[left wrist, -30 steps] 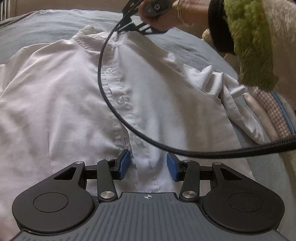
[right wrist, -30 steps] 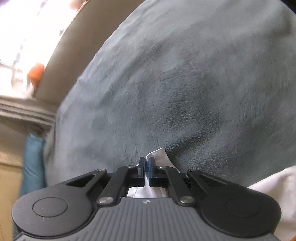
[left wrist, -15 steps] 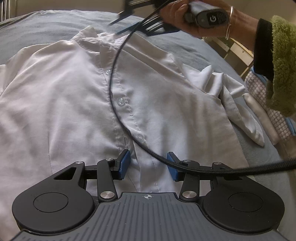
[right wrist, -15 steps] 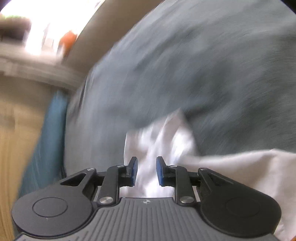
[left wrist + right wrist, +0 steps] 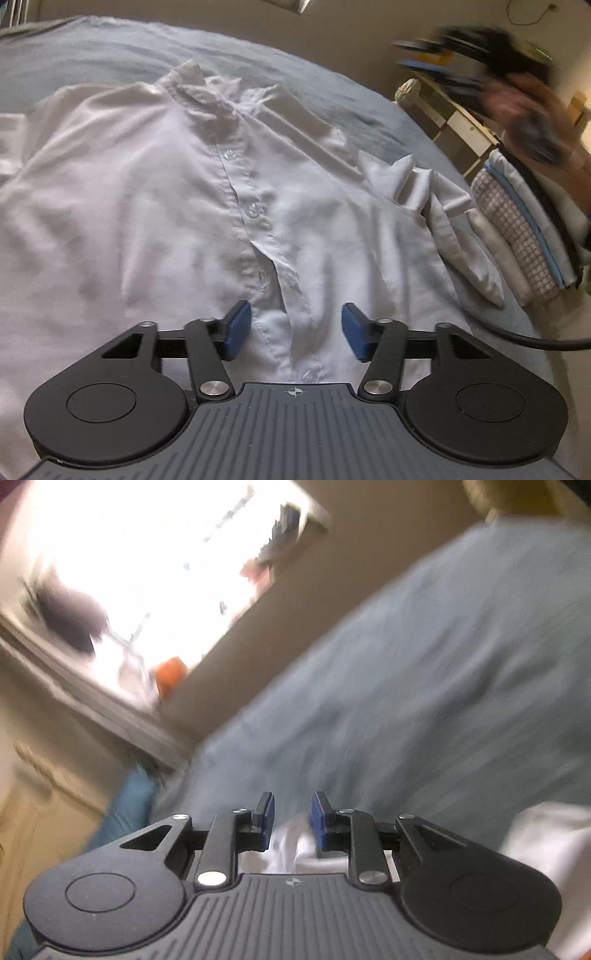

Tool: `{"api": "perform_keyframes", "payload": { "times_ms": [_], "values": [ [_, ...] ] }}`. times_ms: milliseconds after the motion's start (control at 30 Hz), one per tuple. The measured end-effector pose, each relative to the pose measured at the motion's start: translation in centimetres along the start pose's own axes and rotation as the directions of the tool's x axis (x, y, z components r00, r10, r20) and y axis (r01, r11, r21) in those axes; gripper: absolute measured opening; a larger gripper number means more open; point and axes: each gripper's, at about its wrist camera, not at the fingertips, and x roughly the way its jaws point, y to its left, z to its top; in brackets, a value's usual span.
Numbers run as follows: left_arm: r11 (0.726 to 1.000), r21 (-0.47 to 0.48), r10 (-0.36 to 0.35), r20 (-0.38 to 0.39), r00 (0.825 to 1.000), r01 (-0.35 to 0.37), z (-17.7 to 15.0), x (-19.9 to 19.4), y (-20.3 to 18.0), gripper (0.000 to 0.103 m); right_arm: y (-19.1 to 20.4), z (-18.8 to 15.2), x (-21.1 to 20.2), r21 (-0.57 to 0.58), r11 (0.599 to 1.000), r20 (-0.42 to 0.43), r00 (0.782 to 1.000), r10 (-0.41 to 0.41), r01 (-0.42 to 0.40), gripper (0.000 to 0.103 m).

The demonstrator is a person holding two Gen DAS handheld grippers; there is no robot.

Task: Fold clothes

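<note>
Shirt: white button-front shirt [image 5: 155, 206] lies face up on bed [image 5: 110, 48] w/ grey-blue cover, collar [image 5: 192, 86] at far end, placket running toward the left-wrist cam. Lower placket gapes, one button undone there by the look of it.
Sleeve: one sleeve [image 5: 443, 221] bunched and creased at shirt's right edge, near a stack of folded linens [image 5: 524, 236]. Other sleeve runs out of frame, left.
Left gripper [image 5: 295, 328]: fingers [image 5: 236, 328] opening, set either side of lower placket, above the cloth. Pads not pressing on fabric; nothing held.
Right gripper [image 5: 291, 821]: fingers [image 5: 319, 821] part-open w/ a gap; white cloth seen below and behind them, not pinched. Nothing gripped. Frame heavily blurred; in left-wrist view it shows only as a smear, upper right, clear of shirt.
Stage (judged): shirt laid out and roughly smoothed; no fold made yet. Early in task.
Step in hand (judged): settle front flat, then start side fold.
How to do well (advice):
- close the placket gap first so the front panels lie aligned, else the crease sets crooked.
- pull bunched sleeve out straight before folding it in.
- grip at shoulder and hem on same side, lift both together, keep edge taut.
Risk (judged): black cable [image 5: 517, 338] trails near shirt's right edge, could drag cloth. Thin fabric likely to slide on the soft cover.
</note>
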Motion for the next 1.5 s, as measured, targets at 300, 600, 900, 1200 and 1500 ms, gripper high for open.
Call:
{"api": "perform_keyframes", "payload": {
  "times_ms": [300, 600, 900, 1200, 1500],
  "values": [
    [0.998, 0.029, 0.049, -0.015, 0.999, -0.049, 0.3, -0.2, -0.5, 0.056, 0.1, -6.5, -18.5, -0.322, 0.940, -0.062, 0.988, -0.142, 0.115, 0.024],
    [0.994, -0.087, 0.065, -0.064, 0.996, -0.070, 1.5, 2.0, 0.3, 0.006, -2.1, -24.3, -21.6, -0.402, 0.900, -0.317, 0.896, -0.311, 0.170, 0.024],
    [0.985, -0.170, 0.015, -0.053, 0.998, -0.024, 1.0, -2.6, 2.4, 0.039, -0.4, -27.4, -22.1, -0.432, 0.902, -0.393, 0.900, -0.188, 0.000, 0.024],
    [0.991, 0.001, 0.134, -0.071, 0.988, -0.135, -3.4, -12.3, 4.4, 0.043, 4.6, -34.7, -13.2, -0.318, 0.902, -0.688, 0.726, -0.007, -0.292, 0.027],
    [0.929, -0.208, 0.320, 0.038, 0.947, -0.306, -8.5, -23.1, 10.3, 0.043, 10.2, -42.8, -10.6, -0.278, 0.826, -0.849, 0.528, 0.028, -0.490, 0.028]
  ]
}}
